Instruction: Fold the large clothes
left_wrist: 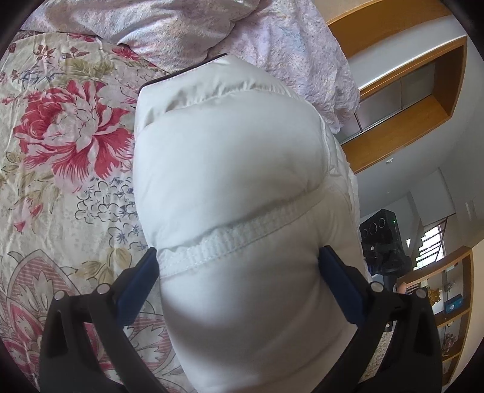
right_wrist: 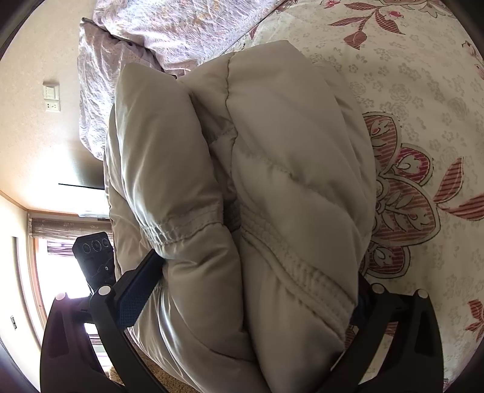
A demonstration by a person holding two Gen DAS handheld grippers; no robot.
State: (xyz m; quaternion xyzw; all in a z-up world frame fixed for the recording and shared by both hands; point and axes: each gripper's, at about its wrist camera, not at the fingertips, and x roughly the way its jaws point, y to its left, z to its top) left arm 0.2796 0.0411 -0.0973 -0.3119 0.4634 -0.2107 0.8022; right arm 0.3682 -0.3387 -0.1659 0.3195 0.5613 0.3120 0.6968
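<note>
— Where was the jacket?

— The white puffer jacket [left_wrist: 230, 169] lay bunched on the bed, over the floral bedspread [left_wrist: 60, 145], with a crumpled lilac quilt [left_wrist: 187, 27] just behind it. A dark-trimmed edge showed at its far end.

— And the left hand-held gripper [left_wrist: 239, 266]?

— It was clamped on the jacket. A thick padded fold, crossed by a ribbed elastic band [left_wrist: 230, 245], filled the gap, and both blue pads [left_wrist: 142, 287] pressed into its sides.

— The right one?

— The right hand-held gripper [right_wrist: 251, 284] likewise gripped the jacket [right_wrist: 272, 169], which looked beige in that view's shadow. Two puffy folds with gathered elastic seams sat between its fingers; the left blue pad [right_wrist: 136, 290] touched the cloth, while the other was mostly hidden beneath it.

— Anything else around?

— The left wrist view showed wooden shelving [left_wrist: 423, 99] on the wall. The right wrist view showed a wall switch [right_wrist: 51, 90] above a socket, a bright window, and a black device [right_wrist: 96, 257] beside the bed.
</note>
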